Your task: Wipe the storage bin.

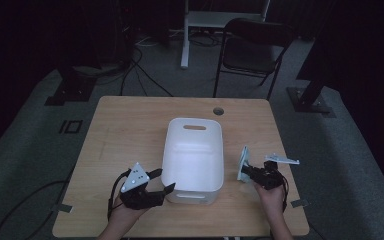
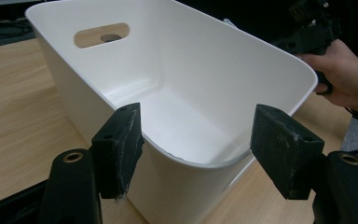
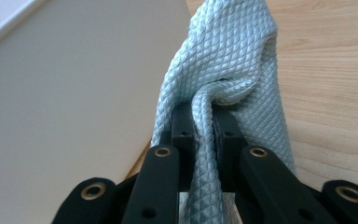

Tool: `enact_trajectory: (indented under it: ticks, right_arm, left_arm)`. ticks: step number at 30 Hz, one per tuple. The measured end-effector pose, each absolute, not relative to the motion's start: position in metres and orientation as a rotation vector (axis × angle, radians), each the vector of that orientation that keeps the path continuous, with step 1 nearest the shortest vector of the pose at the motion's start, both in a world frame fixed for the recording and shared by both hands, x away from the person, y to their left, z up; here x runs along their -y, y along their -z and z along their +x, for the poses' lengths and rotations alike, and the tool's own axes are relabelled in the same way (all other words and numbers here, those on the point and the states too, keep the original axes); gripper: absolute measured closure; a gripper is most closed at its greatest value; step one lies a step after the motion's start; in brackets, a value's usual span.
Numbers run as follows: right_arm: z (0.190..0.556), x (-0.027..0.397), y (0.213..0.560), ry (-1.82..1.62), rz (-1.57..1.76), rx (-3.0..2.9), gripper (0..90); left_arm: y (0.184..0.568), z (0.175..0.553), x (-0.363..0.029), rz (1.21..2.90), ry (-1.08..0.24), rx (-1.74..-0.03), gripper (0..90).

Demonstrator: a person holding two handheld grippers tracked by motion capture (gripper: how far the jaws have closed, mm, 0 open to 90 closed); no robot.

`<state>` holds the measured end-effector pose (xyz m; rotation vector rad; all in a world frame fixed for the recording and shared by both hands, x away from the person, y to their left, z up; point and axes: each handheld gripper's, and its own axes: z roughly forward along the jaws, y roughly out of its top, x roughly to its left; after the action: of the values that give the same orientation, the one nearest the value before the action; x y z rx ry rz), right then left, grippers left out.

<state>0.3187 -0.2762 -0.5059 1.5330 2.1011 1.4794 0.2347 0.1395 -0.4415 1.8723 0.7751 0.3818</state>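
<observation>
High view: a wooden desk (image 1: 125,130) carries a white bin (image 1: 194,155) at its middle, long axis running away from the person, with a slot handle in the far wall.
Left tongs (image 1: 162,181): held in the person's left hand (image 1: 125,212) at the near left corner of the bin, jaws apart, one tip beside the bin's left wall and the other at its near wall.
Left gripper view: the two black pads (image 2: 121,149) stand wide on either side of the bin's near corner (image 2: 200,161); neither pad presses the rim, and the bin's inside shows bare white.
Right tongs (image 1: 244,169): held in the right hand (image 1: 272,197) just right of the bin, jaws together and clamped on a pale blue cloth (image 1: 243,162).
Cloth: in the high view it stands up from the jaw tips as a narrow strip, near the bin's right wall but apart from it.
Right gripper view: the quilted cloth (image 3: 228,70) is pinched in a fold between the jaws, with the bin's wall (image 3: 74,102) on the left and desk wood on the right.
Background: a dark chair (image 1: 252,47) stands on grey floor beyond the desk.
</observation>
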Motion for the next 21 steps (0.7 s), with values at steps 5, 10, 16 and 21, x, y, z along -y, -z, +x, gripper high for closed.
enact_trajectory:
  ticks: [5, 10, 16, 21]
  right_arm:
    - [0.319, 0.278, 0.507, -1.487, 1.545, -2.101, 81.5]
    - [0.319, 0.277, 0.507, -1.490, 1.539, -2.103, 81.5]
    - [0.318, 0.277, 0.507, -1.492, 1.538, -2.103, 81.5]
    - [0.317, 0.279, 0.507, -1.497, 1.543, -2.100, 81.5]
  left_arm:
    - [0.441, 0.233, -0.134, 1.881, -0.363, -0.741, 34.5]
    - [0.439, 0.232, -0.128, 1.889, -0.332, -0.675, 34.7]
    - [0.436, 0.233, -0.121, 1.895, -0.325, -0.643, 34.8]
    - [0.426, 0.244, -0.130, 1.858, -0.340, -0.654, 34.8]
